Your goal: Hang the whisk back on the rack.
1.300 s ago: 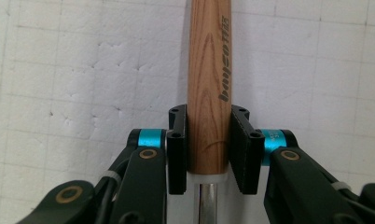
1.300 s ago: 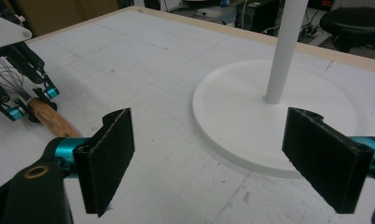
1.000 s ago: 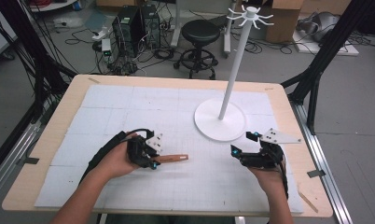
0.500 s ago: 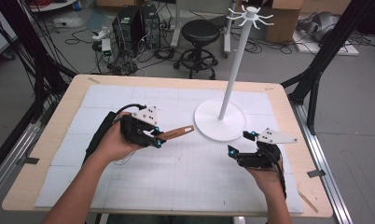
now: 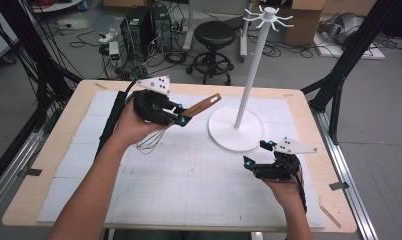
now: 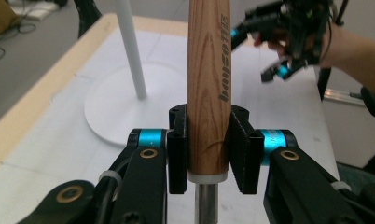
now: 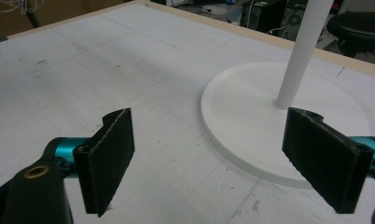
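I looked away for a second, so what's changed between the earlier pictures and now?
The left gripper, shut on the wooden handle of the whisk, lifted it off the mat and carried it away from the person, toward the white stand; the handle now tilts upward. The right gripper stayed open near the stand's base.

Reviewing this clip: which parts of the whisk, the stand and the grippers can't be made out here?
- Whisk: wire head mostly hidden under the left hand in the high view; cut off by the bottom edge in the left gripper view.
- Handle lettering: too blurred to read.
- Stand: its top is cut off in both gripper views.
- Right gripper: jaw gap too small to judge in the high view.
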The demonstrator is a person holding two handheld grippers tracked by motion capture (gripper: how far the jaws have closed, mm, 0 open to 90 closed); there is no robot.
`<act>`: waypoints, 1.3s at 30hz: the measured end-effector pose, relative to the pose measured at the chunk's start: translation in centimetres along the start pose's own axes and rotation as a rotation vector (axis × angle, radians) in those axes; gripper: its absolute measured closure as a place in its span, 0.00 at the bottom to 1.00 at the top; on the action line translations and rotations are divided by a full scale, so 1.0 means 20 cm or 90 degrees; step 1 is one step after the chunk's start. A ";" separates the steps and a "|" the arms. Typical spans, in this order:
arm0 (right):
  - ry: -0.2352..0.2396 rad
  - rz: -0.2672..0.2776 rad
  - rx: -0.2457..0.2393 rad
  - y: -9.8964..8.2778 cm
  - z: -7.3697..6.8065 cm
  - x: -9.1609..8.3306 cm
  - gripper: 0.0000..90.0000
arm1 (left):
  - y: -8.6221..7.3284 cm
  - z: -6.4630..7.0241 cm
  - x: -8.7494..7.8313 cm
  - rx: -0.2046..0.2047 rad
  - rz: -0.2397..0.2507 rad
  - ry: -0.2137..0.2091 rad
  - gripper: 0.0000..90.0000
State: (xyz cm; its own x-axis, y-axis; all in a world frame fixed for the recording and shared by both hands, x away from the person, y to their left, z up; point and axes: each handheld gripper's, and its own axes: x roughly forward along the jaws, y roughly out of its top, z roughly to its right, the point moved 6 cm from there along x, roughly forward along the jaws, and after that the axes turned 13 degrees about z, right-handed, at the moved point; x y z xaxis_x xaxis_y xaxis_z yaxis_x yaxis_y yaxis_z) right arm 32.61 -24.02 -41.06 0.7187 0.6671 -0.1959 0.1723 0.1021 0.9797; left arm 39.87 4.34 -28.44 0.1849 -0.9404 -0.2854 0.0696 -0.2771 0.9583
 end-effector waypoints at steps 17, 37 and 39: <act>0.006 -0.007 -0.006 -0.01 -0.01 0.01 0.18 | 0.29 -0.06 0.08 -0.005 0.082 -0.023 0.79; 0.006 -0.008 -0.010 0.00 -0.01 0.01 0.18 | 0.58 -0.12 0.14 0.010 0.131 -0.022 0.79; 0.007 -0.013 -0.009 -0.01 -0.01 0.02 0.18 | 0.61 -0.13 0.14 0.006 0.137 -0.017 0.79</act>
State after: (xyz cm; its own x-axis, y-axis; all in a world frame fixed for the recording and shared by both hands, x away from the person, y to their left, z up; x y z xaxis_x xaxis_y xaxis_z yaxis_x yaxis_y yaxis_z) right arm 32.63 -23.67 -41.34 0.7082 0.6725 -0.2149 0.1767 0.1259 0.9762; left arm 43.80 -1.22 -17.58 0.1678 -0.9830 -0.0743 0.0216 -0.0717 0.9972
